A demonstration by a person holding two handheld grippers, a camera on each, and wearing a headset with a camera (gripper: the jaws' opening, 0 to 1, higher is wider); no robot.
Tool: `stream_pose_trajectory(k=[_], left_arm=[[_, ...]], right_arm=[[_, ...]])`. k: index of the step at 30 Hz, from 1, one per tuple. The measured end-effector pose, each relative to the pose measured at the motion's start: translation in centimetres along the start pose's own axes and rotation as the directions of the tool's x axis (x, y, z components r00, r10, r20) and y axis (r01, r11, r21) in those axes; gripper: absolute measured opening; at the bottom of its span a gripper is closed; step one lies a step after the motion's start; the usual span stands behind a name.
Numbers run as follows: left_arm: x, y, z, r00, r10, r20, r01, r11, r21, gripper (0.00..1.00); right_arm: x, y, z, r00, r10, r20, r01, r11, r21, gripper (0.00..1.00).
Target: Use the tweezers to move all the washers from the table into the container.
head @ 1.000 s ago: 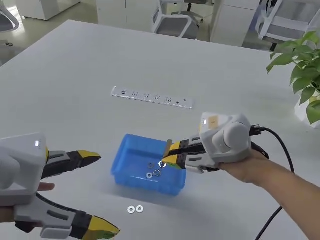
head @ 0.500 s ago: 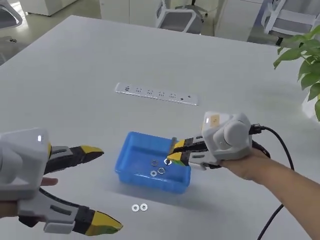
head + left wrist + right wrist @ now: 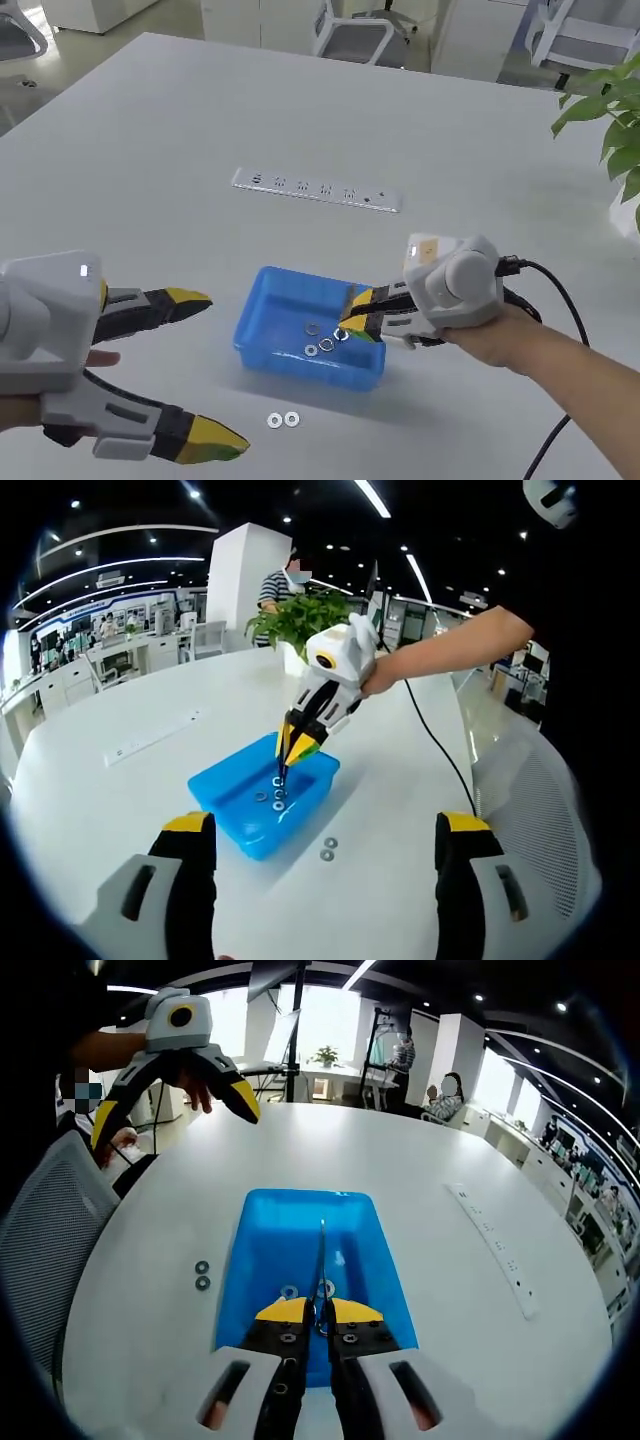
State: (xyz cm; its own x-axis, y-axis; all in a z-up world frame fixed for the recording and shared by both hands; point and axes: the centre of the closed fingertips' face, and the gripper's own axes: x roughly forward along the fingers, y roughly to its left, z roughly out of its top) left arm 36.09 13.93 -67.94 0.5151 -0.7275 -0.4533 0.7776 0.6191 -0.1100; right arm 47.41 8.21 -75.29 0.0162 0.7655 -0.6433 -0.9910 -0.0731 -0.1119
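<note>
— Pale grey table runs across our head view, with a white power strip lying flat past the middle and office chairs beyond the far edge.

— And the blue container?

— It sits on the table nearer to us than the strip. We see several washers lying on its floor, close together toward the right-hand side.

— Are any outside it?

— Yes, two washers lie side by side on the bare table, just in front of the container's near wall (they look as if they touch each other, though they are small).

— What about our right gripper?

— Its jaws are clamped on the tweezers, which point forward and down into the container. The tips reach down among the washers there; we cannot tell whether they pinch one.

— And our left gripper?

— It hovers left of the container with its jaws spread wide, holding nothing and touching nothing.

— Anything else?

— A potted plant leans in at the right edge.
</note>
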Motion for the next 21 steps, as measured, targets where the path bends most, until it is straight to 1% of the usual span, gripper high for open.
stream_pose_trajectory(k=[1,3,7,9,13,15,21], left_arm=[[0.0,0.0,0.0,1.0000,-0.003,0.000,0.003,1.000,0.001,0.94],[0.1,0.1,0.2,0.9999,-0.009,0.006,0.009,1.000,0.004,0.91],[0.4,0.4,0.4,1.0000,-0.009,0.003,0.009,1.000,0.008,0.89],[0.6,0.5,0.5,0.9999,-0.010,0.003,0.010,1.000,0.011,0.86],[1.0,0.9,1.2,0.9996,-0.023,0.017,0.022,1.000,0.017,0.82],[1.3,1.1,1.3,0.9997,-0.022,0.013,0.021,0.999,0.029,0.79],[2.1,1.7,2.3,0.9992,-0.035,0.016,0.034,0.998,0.060,0.70]], right_arm=[[0.0,0.0,0.1,1.0000,-0.002,0.008,0.002,1.000,-0.003,0.07],[0.0,0.0,0.1,1.0000,-0.004,0.005,0.004,1.000,0.002,0.07],[-0.1,0.0,0.1,1.0000,-0.004,0.004,0.004,1.000,0.000,0.07],[0.0,0.0,0.1,1.0000,-0.004,0.001,0.004,1.000,-0.005,0.07],[0.0,0.0,0.1,1.0000,-0.002,0.000,0.002,1.000,-0.010,0.07],[0.0,0.0,0.1,1.0000,-0.002,0.000,0.002,1.000,-0.009,0.07],[0.0,0.0,0.0,1.0000,0.000,0.001,0.000,1.000,-0.010,0.07]])
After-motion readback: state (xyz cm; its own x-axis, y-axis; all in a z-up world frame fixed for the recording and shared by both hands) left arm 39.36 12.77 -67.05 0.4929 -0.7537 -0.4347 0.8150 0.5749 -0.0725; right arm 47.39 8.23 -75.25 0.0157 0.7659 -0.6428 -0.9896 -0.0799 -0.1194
